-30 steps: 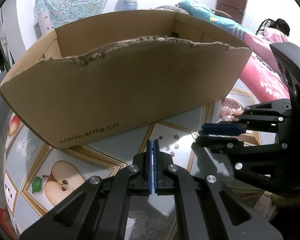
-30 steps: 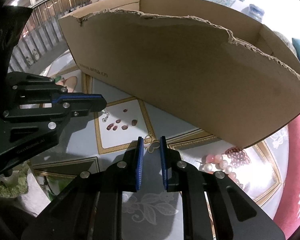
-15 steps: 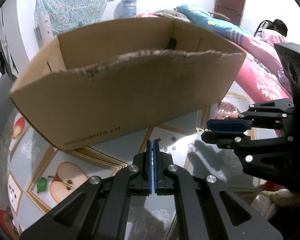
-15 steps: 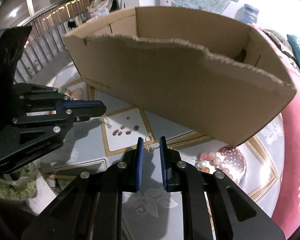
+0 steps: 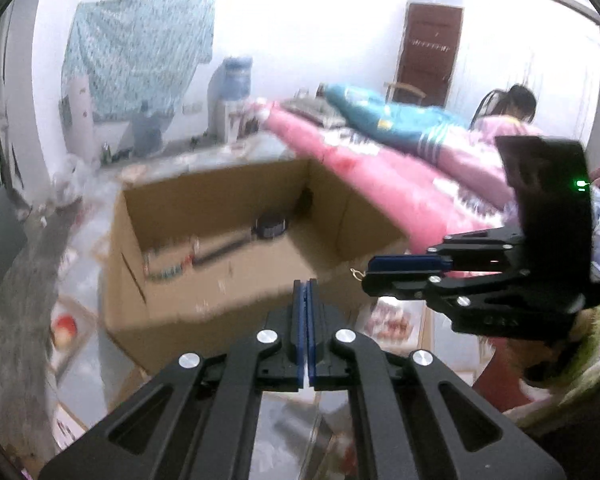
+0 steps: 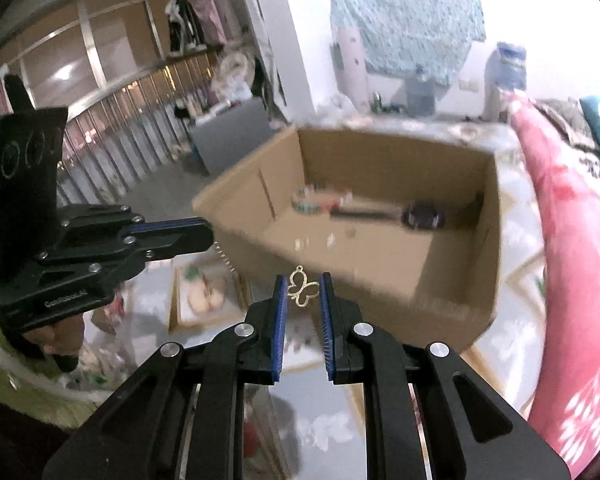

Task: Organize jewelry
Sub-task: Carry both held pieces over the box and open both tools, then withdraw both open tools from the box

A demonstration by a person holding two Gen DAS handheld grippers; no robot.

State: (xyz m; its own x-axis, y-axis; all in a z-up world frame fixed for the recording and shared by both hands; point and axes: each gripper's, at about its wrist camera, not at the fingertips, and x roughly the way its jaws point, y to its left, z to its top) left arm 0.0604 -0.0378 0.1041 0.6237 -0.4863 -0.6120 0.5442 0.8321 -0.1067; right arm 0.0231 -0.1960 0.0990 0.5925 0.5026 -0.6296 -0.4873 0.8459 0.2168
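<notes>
A gold butterfly charm (image 6: 302,289) is pinched between the blue pads of my right gripper (image 6: 303,285), which is shut on it. From the left wrist view the right gripper (image 5: 369,273) shows at the right with the charm's loop (image 5: 356,273) poking out of its tip. My left gripper (image 5: 306,292) is shut, pads together. In the right wrist view a thin silver chain (image 6: 224,258) dangles from the tip of the left gripper (image 6: 206,234). Both grippers hover just in front of the near wall of an open cardboard box (image 5: 228,304).
Inside the box (image 6: 452,264) lie a beaded bracelet (image 6: 306,205), a dark round piece (image 6: 423,216) and a dark stick. The fruit-patterned tabletop (image 6: 320,412) lies below. A pink quilt (image 5: 380,176) and a person (image 5: 514,106) are at the right.
Both grippers have risen with the charm and chain, from table level to above the box's near wall. The box's inside has come into view. Neither gripper's jaws have changed.
</notes>
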